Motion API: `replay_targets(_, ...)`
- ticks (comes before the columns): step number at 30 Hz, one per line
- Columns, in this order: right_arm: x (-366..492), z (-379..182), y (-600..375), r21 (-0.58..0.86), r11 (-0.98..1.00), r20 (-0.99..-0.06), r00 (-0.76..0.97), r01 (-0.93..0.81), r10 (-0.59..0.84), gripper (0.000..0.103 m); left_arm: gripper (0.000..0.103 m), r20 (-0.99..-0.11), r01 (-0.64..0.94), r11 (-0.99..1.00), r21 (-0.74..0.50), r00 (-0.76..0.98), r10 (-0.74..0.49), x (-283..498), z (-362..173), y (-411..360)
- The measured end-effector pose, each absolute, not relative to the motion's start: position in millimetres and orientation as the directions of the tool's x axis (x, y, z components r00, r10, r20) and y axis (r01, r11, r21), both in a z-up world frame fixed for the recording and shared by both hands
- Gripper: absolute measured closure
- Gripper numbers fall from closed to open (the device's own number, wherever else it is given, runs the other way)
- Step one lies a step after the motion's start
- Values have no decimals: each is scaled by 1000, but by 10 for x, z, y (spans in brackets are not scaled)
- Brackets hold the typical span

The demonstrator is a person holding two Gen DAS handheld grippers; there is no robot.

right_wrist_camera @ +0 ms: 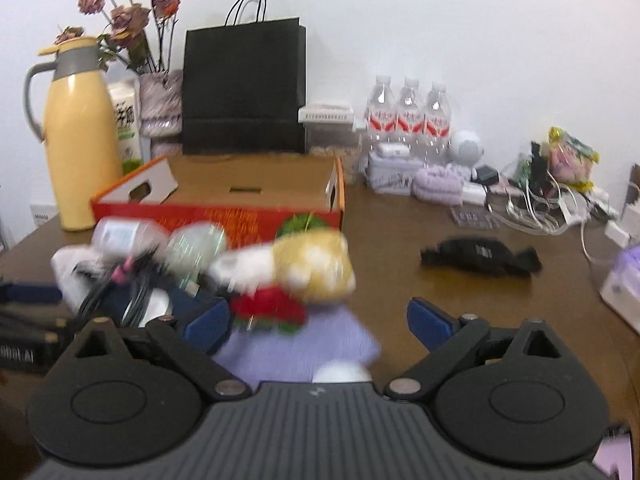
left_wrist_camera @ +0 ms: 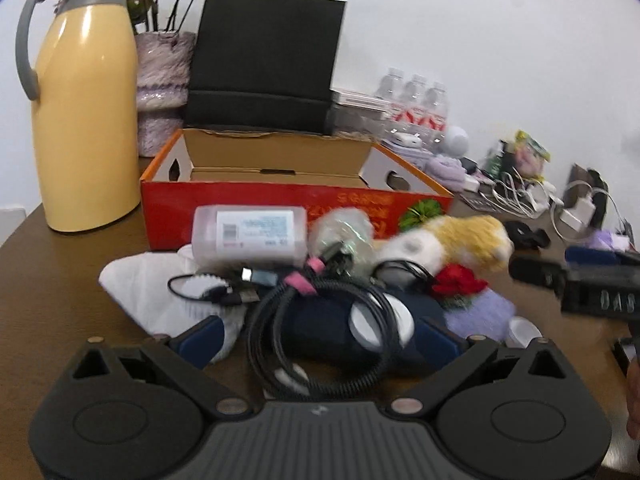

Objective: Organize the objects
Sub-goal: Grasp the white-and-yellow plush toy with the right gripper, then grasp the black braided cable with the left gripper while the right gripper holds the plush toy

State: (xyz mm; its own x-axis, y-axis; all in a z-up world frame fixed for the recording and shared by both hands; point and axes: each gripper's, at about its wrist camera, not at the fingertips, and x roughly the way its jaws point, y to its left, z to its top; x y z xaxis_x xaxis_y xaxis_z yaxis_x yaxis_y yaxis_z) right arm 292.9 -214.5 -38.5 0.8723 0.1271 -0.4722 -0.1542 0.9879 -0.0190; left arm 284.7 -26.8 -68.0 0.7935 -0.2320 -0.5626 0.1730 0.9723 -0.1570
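Two grippers on my feeds, both with jaws spread wide and nothing pinched. Left gripper (left_wrist_camera: 320, 334): its blue pads flank a coil of black cable (left_wrist_camera: 320, 336) at lower centre of the left view; I cannot tell whether either pad touches it. Right gripper (right_wrist_camera: 318, 320): it hovers over a lilac knitted piece (right_wrist_camera: 300, 348), blurred beyond naming.

Clutter pile, mid-frame in both views, on the brown table (left_wrist_camera: 60, 280), just in front of the orange cardboard box (left_wrist_camera: 224, 200):
- white cloth (left_wrist_camera: 148, 280), partly under cables
- labelled plastic pack (left_wrist_camera: 248, 236), print unreadable
- yellow-and-white plush (left_wrist_camera: 460, 240), smeared by motion
- red knitted flower (left_wrist_camera: 456, 280), half buried

The box stands open; its floor is mostly hidden by its flap.

Behind, upper left of the frame: yellow jug (left_wrist_camera: 88, 120), cut off at the top in the left view; black paper bag (left_wrist_camera: 264, 60). Right of these: three water bottles (right_wrist_camera: 408, 120), then a tangle of white chargers (right_wrist_camera: 536, 208) too small to sort.
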Motion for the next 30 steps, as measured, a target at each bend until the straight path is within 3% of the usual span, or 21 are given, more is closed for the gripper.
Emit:
replay_targets(4, 3393, -408, -2107, -6, 987, -486, 863, -159, 136, 13, 6, -614, 156, 968, -194, 750, -244, 3023, -746, -275)
replay_targets(8, 3704, -608, -2053, 28, 984, -548, 820, -178, 164, 51, 13, -620, 153, 966, -207, 744, -250, 3070, -769, -309)
replay_targets(12, 3626, -564, -2052, 44, 985, -507, 846, -168, 167, 59, 16, -609, 153, 969, -196, 755, -242, 2981, -693, -332)
replay_targets(15, 3462, -397, -2013, -21, 988, -450, 884, -151, 126, 61, 17, -567, 183, 966, -184, 783, -256, 2824, -551, -363)
replay_targets(22, 2563, 134, -2167, 43, 983, -265, 947, -177, 182, 61, 17, -490, 191, 969, -157, 837, -244, 2195, -148, -317)
replay_targets(25, 2160, -27, -2113, 82, 967, -334, 907, -242, 256, 60, 17, -526, 184, 974, -132, 820, -226, 1865, -196, -261)
replay_targets(30, 1812, -525, -1981, 106, 966, -480, 839, -234, 256, 60, 17, -604, 134, 982, -137, 774, -190, 1494, -488, -148)
